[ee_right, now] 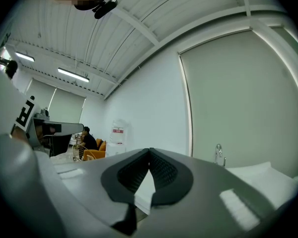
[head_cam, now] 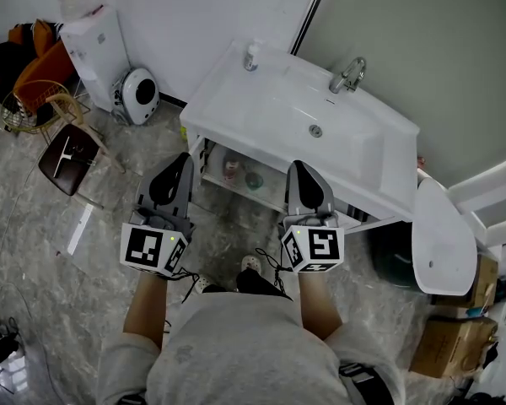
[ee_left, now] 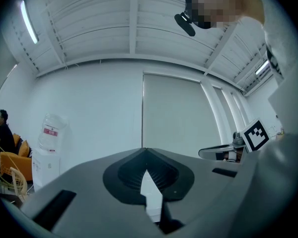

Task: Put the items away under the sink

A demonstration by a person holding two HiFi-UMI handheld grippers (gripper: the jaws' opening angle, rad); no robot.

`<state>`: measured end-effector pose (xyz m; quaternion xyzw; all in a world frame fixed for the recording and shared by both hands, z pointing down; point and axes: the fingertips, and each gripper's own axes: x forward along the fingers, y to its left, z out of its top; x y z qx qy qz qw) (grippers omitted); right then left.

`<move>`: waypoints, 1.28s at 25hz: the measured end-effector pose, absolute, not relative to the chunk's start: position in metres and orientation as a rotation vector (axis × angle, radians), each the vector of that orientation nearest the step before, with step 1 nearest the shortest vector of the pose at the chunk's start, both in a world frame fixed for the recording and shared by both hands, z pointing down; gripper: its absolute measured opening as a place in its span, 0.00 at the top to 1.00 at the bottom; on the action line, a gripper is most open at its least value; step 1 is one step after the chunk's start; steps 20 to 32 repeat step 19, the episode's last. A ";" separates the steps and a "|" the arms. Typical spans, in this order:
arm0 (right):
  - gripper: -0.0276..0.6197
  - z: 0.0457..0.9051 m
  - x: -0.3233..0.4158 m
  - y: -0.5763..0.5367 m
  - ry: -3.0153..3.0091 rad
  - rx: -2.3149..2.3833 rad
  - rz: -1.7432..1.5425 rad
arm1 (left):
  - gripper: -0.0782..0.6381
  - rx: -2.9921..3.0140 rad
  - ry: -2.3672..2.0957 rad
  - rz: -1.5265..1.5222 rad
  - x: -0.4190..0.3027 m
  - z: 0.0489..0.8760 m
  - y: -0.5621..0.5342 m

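The left gripper (head_cam: 183,159) and right gripper (head_cam: 298,167) hover with jaws closed tip to tip, empty, before the front edge of the white ceramic sink top (head_cam: 236,99). A small white pump bottle (head_cam: 251,56) stands at the sink top's back left corner. It is probably light and slick, best pinched round its body.

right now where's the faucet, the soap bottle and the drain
faucet (head_cam: 347,74), head view, on the curved metal spout
soap bottle (head_cam: 251,56), head view, on its white body below the pump
drain (head_cam: 316,130), head view, on its round metal ring
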<state>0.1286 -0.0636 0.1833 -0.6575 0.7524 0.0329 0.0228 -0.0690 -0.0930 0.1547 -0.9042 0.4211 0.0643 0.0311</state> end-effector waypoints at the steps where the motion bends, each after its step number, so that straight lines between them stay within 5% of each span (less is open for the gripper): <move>1: 0.94 0.183 0.129 -0.063 2.326 -2.041 0.104 | 0.88 -2.786 1.295 0.199 -0.069 0.155 -0.093; 32: 0.94 0.183 0.113 -0.058 2.338 -2.024 0.111 | 0.88 -2.800 1.295 0.209 -0.078 0.157 -0.085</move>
